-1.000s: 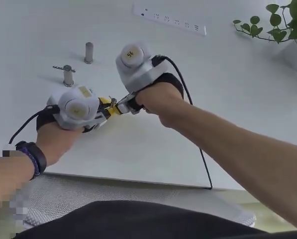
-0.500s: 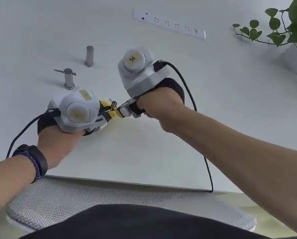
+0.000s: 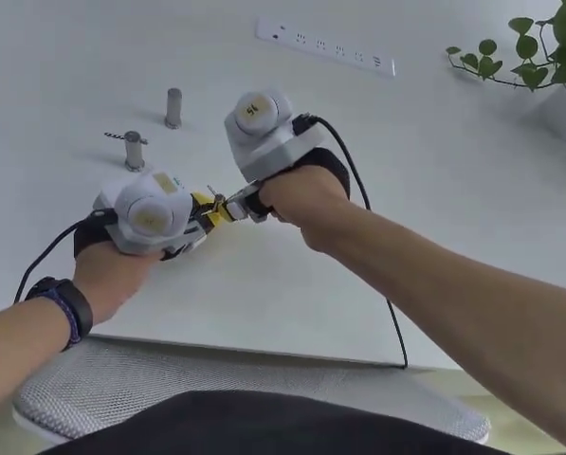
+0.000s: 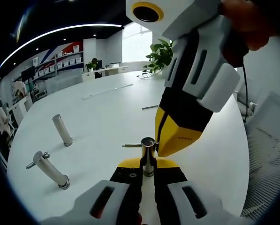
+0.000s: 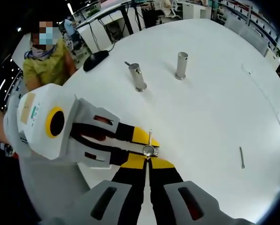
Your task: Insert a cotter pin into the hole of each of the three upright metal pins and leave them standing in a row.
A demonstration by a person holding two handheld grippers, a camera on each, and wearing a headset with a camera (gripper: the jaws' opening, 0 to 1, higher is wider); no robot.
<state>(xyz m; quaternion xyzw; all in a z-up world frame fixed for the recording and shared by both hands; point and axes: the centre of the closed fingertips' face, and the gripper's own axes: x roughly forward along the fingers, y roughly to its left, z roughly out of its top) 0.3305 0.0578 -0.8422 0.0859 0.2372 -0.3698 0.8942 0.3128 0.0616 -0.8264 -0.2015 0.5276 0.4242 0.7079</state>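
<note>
Assembly roughly half done: toward the far left corner of the table [image 3: 434, 190], one finished metal pin [image 3: 133, 150] stands with a cotter through its top, and just beyond it a bare metal pin [image 3: 173, 107] stands untouched. Over the near edge, the left gripper [image 4: 148, 172] clamps a third metal pin [image 4: 148, 151], while the right gripper [image 5: 148, 164], jaws pressed together, appears to pinch the cotter pin [image 4: 130, 146] lying crosswise through its hole. Likely left: standing this pin in the row and fitting the spare cotter pin [image 5: 241, 157], loose on the table, into the bare one.

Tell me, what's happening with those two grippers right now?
Left gripper shut on metal pin. Right gripper shut on cotter pin, through the pin's hole. Nothing blocking.
</note>
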